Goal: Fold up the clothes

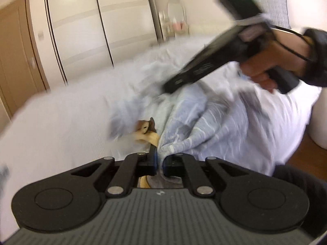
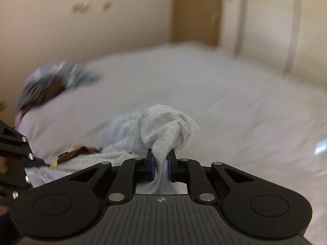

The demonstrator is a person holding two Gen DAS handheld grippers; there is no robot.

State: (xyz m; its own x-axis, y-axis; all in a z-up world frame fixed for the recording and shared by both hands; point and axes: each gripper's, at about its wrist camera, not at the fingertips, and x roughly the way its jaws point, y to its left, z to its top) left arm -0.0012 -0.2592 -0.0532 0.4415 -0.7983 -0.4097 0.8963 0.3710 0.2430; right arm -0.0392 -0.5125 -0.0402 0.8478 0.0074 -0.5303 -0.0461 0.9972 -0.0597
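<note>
Left hand-held gripper [image 1: 158, 161] clamped on garment [image 1: 204, 122] edge, right hand-held gripper [image 2: 160, 160] clamped on bunched corner — cloth sags between them over bed [image 2: 224, 102].

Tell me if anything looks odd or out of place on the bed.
The light grey-blue garment lies crumpled, not flat, on the white bed sheet, bunched where both grippers pinch it. A tan and brown tag-like piece sticks out near the left gripper; blur hides what it is.
</note>
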